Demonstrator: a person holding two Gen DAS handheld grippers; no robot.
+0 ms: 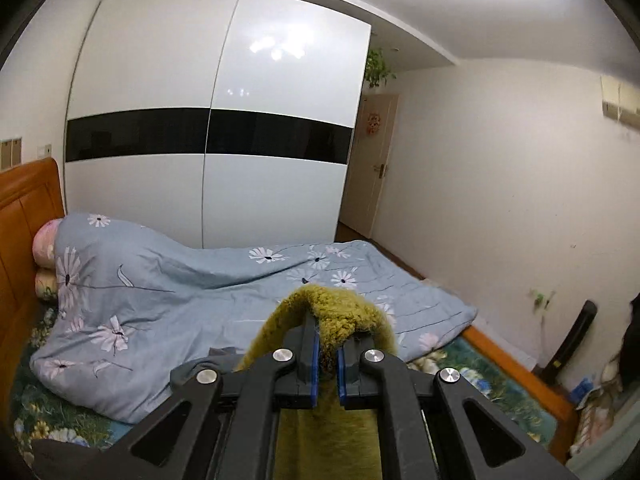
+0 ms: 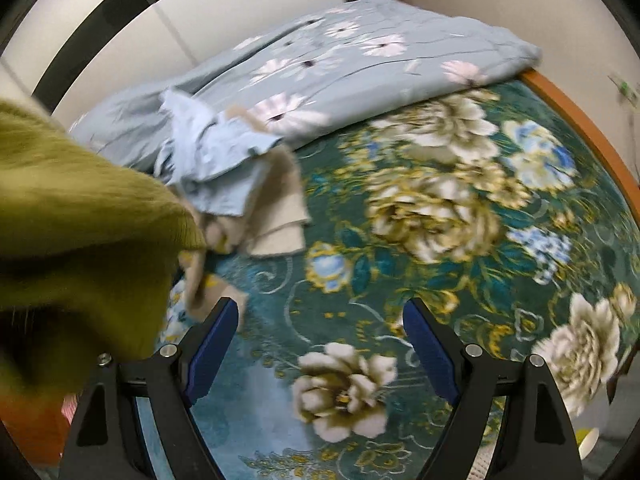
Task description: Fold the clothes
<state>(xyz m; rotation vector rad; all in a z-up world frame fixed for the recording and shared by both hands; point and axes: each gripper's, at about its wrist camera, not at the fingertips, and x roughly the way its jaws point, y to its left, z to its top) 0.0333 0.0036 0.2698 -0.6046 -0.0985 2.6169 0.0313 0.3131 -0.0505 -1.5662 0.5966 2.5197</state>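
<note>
Olive-green fuzzy knit garment: clamped between the blue pads of the left gripper, jaws closed on a raised fold, with the rest of the fabric hanging down below the jaws. In the right wrist view the same garment fills the left side of the frame, held above the bed and blurred.

Right gripper: jaws spread wide apart, nothing between the blue pads, held over the dark green floral bedspread.

Beyond the right gripper, a crumpled pile of light blue and beige clothes lies on the bedspread, touching the near edge of a grey-blue quilt with pale daisy print. The quilt runs along the far side of the bed up to the orange wooden headboard, covering pink pillows there.

Behind the bed stands a white sliding wardrobe with a black band. A wooden door sits to its right.
</note>
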